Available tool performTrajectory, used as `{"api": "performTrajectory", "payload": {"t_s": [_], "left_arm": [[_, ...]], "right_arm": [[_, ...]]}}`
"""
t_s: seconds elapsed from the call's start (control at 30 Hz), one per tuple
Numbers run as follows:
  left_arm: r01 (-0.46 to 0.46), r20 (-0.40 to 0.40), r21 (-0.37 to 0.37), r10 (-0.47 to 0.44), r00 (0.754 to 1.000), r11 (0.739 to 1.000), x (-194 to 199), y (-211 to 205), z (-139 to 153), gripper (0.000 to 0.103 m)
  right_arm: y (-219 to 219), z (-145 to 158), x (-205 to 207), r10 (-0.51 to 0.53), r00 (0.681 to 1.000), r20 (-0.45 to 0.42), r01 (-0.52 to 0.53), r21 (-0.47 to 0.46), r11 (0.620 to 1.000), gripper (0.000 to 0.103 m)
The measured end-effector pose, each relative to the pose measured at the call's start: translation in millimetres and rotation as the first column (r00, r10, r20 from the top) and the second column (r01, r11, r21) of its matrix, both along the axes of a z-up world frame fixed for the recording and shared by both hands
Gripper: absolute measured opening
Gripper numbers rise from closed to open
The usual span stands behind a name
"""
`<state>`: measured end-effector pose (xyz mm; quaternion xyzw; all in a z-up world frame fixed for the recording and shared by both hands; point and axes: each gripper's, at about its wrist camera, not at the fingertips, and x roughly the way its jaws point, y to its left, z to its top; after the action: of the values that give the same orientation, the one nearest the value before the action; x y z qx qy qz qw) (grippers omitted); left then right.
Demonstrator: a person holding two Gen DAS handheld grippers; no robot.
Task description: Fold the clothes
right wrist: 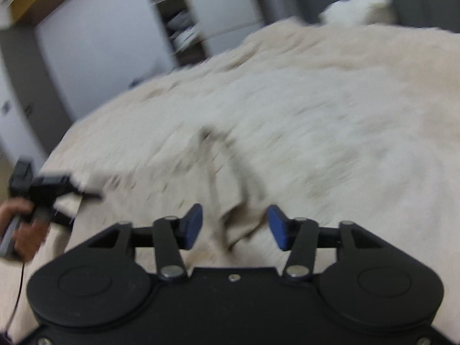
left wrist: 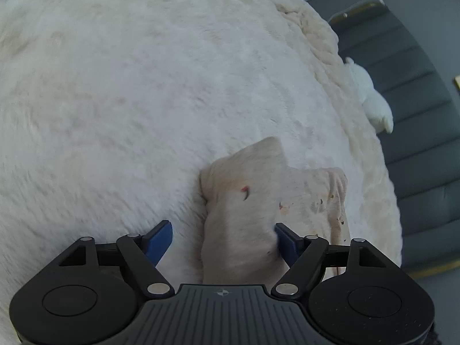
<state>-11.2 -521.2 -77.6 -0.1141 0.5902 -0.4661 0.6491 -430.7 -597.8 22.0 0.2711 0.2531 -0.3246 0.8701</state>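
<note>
Left gripper [left wrist: 222, 241] is spread wide, with a folded cream garment [left wrist: 258, 198] lying between its blue fingers [left wrist: 161, 238], the cloth pressed against the right one. Right gripper [right wrist: 234, 227] is parted too, a raised fold of the same pale cloth [right wrist: 230, 201] sitting between its pads, though it's blurry. Everything is laid on a fluffy white blanket [left wrist: 129, 100], with a grey slatted headboard [left wrist: 417, 109] seen beyond it.
</note>
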Motion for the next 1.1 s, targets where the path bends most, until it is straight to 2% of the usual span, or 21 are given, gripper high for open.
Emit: {"api": "performTrajectory", "payload": {"t_s": [0.07, 0.13, 0.17, 0.3, 0.4, 0.47, 0.5, 0.6, 0.73, 0.87, 0.9, 0.93, 0.97, 1.03, 1.1], "left_arm": [[-0.02, -0.003, -0.013, 0.02, 1.0, 1.0, -4, 8, 1, 0.073], [-0.029, 0.0, -0.018, 0.029, 1.0, 0.999, -10, 14, 2, 0.073], [-0.035, 0.001, -0.031, 0.035, 0.999, 0.999, -16, 21, 4, 0.073], [-0.059, -0.023, -0.107, 0.056, 0.998, 0.992, -43, 59, 8, 0.074], [-0.028, -0.043, -0.137, 0.022, 0.999, 0.99, -69, 80, 0, 0.074], [0.012, 0.002, -0.125, -0.012, 1.0, 0.992, -75, 80, -1, 0.074], [0.016, 0.021, -0.127, -0.013, 1.0, 0.992, -70, 78, 2, 0.074], [-0.038, 0.014, -0.128, 0.04, 0.999, 0.991, -47, 70, 10, 0.074], [-0.078, 0.038, -0.103, 0.082, 0.996, 0.992, -3, 42, 23, 0.076], [-0.082, 0.014, -0.056, 0.083, 0.996, 0.995, 27, 10, 7, 0.076], [-0.081, 0.021, -0.057, 0.082, 0.996, 0.995, 28, 5, 4, 0.072], [-0.081, 0.029, -0.063, 0.083, 0.996, 0.995, 28, 3, 2, 0.062], [-0.079, 0.033, -0.076, 0.082, 0.996, 0.994, 27, 2, 1, 0.057], [-0.077, 0.022, -0.1, 0.08, 0.997, 0.992, 25, -1, 0, 0.055], [-0.085, 0.023, -0.111, 0.088, 0.996, 0.99, 23, -2, 2, 0.056]], "right_arm": [[0, -12, 6, 0.007, 0.997, -0.078, -0.004, 0.036, 0.999, 0.044], [-2, -23, 7, -0.013, 0.983, -0.185, 0.024, 0.058, 0.998, 0.037], [-3, -24, 4, -0.028, 0.978, -0.207, 0.042, 0.066, 0.997, 0.033], [-4, -15, -11, -0.091, 0.981, -0.17, 0.104, 0.068, 0.992, 0.026], [-5, -11, -19, -0.118, 0.986, -0.121, 0.128, 0.079, 0.989, 0.022], [-4, -8, -24, -0.132, 0.988, -0.073, 0.138, 0.086, 0.987, 0.022], [-3, -6, -26, -0.136, 0.989, -0.053, 0.14, 0.075, 0.987, 0.022], [9, 8, -29, -0.114, 0.993, -0.008, 0.114, 0.003, 0.993, 0.023], [16, 9, -24, -0.056, 0.998, -0.007, 0.056, 0.014, 0.998, 0.023], [11, 11, -14, -0.031, 0.999, -0.009, 0.031, 0.001, 1.0, 0.023], [8, 14, -10, -0.021, 1.0, -0.004, 0.021, -0.014, 1.0, 0.023], [5, 17, -6, -0.007, 1.0, 0.012, 0.007, -0.033, 0.999, 0.023], [2, 21, -1, 0.008, 1.0, 0.027, -0.006, -0.053, 0.999, 0.024], [-11, 28, 11, 0.049, 0.997, 0.067, -0.044, -0.081, 0.996, 0.023], [-29, 29, 28, 0.075, 0.995, 0.07, -0.069, -0.087, 0.994, 0.023]]}}
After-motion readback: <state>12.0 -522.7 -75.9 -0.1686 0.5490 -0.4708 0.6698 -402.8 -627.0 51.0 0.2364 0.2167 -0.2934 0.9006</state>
